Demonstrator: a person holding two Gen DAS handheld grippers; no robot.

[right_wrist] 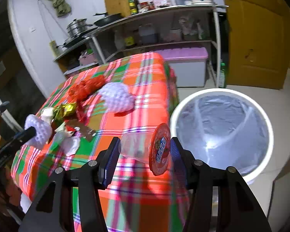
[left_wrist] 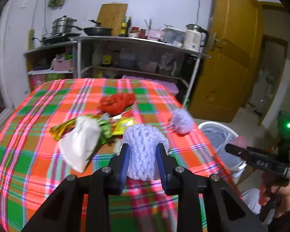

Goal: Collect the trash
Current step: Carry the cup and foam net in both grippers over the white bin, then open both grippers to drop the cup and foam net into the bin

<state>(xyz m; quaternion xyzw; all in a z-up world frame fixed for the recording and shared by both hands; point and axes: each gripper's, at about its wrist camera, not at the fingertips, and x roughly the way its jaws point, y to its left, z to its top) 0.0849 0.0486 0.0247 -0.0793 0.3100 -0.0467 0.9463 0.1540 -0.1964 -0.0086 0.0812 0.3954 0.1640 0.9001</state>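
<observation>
My left gripper (left_wrist: pixel 143 150) is shut on a white foam fruit net (left_wrist: pixel 143 145) above the plaid-covered table (left_wrist: pixel 38 154); that net also shows in the right wrist view (right_wrist: pixel 38 131). My right gripper (right_wrist: pixel 144 148) is shut on a clear plastic cup with a red lid (right_wrist: pixel 145 148), held above the table's edge, just left of the white lined trash bin (right_wrist: pixel 222 131). On the table lie a second foam net (left_wrist: pixel 181 121) (right_wrist: pixel 116 98), a red mesh bag (left_wrist: pixel 116 101) (right_wrist: pixel 85 88), gold and green wrappers (left_wrist: pixel 114 125) and a white tissue (left_wrist: pixel 79 145).
The bin (left_wrist: pixel 220 135) stands on the floor at the table's right side. A metal shelf rack (left_wrist: pixel 125 40) with pots, a pan, bottles and a kettle stands behind the table. A yellow door (left_wrist: pixel 232 58) is at the right. A purple-lidded box (right_wrist: pixel 185 65) sits under the rack.
</observation>
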